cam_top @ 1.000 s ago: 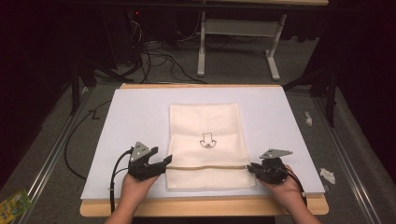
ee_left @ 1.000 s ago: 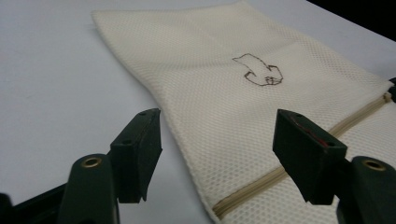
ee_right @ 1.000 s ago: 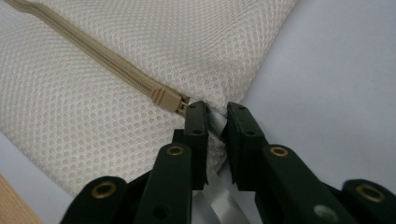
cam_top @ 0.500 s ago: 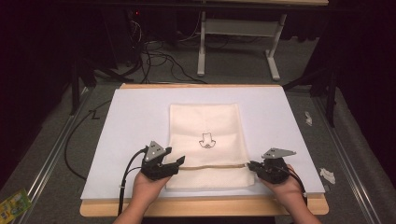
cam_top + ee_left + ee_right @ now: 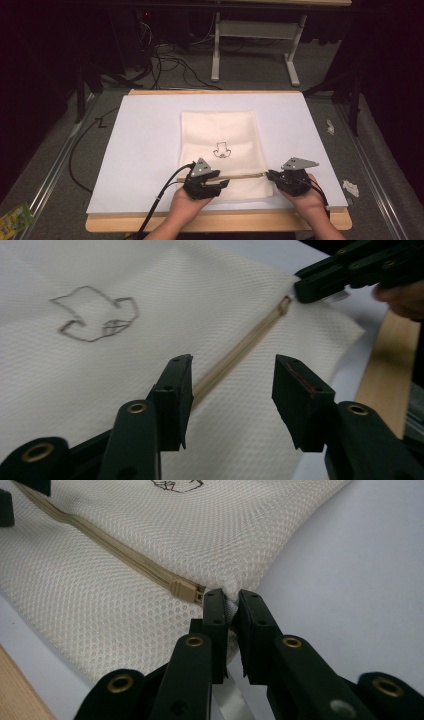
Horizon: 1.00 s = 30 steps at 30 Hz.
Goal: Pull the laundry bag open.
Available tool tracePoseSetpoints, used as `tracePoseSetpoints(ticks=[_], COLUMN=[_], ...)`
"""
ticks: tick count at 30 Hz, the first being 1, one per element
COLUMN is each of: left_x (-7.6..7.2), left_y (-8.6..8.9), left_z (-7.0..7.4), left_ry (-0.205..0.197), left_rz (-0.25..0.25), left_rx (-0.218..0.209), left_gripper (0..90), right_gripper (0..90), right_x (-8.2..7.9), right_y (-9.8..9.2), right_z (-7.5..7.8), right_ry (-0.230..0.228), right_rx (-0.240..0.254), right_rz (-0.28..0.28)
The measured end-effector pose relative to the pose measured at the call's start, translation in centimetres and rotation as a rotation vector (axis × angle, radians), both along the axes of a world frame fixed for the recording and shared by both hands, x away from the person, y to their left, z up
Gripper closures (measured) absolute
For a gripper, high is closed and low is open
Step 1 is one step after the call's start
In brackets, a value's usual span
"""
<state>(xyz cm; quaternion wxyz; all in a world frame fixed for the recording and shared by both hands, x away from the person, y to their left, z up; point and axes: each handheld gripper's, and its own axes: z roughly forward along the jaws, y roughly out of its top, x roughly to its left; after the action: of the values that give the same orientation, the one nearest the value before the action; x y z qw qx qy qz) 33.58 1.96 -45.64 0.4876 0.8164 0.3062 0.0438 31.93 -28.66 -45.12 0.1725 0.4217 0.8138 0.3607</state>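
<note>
Left gripper [image 5: 232, 390] spread over tan zipper [image 5: 240, 347] | right gripper [image 5: 230, 605] pinching cream mesh laundry bag [image 5: 220, 135] at right edge; pinched bit hidden between jaws

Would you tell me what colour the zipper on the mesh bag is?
The zipper is tan or beige, a bit darker than the cream mesh bag; clearest in the right gripper view.

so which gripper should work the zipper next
Left, probably. The left gripper is open with the zipper between its fingers, while the right gripper is shut on the mesh bag edge, anchoring it.
</note>
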Motion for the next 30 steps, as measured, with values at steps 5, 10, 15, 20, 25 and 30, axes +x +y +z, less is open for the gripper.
tracePoseSetpoints(ticks=[5,10,15,20,25,30], left_x=[0.0,0.4,0.5,0.8,0.9,0.8], left_y=[-2.7,-5.2,-7.1,-8.2,-8.9,-9.6], left_z=[-0.2,-0.4,-0.9,-1.5,-1.6,-1.6], left_ry=[0.029,0.054,0.064,0.094,0.104,0.091], left_rz=[-0.014,-0.022,-0.034,-0.015,0.007,0.008], left_rx=[-0.011,-0.004,-0.016,-0.053,-0.100,-0.099], left_gripper=[56.8,64.7,69.0,71.9,75.4,80.9], right_gripper=[84.3,84.6,85.1,85.2,85.4,85.4], right_x=[-0.1,-0.3,-0.3,-0.5,-0.5,-0.5], right_y=[0.0,0.0,0.0,0.0,0.1,0.1], right_z=[0.1,0.4,0.7,0.8,1.0,0.9], right_ry=[-0.008,-0.024,-0.027,-0.029,-0.035,-0.035], right_rx=[0.004,0.020,0.043,0.062,0.070,0.072], right_rz=[0.004,0.005,0.012,0.017,0.016,0.021])
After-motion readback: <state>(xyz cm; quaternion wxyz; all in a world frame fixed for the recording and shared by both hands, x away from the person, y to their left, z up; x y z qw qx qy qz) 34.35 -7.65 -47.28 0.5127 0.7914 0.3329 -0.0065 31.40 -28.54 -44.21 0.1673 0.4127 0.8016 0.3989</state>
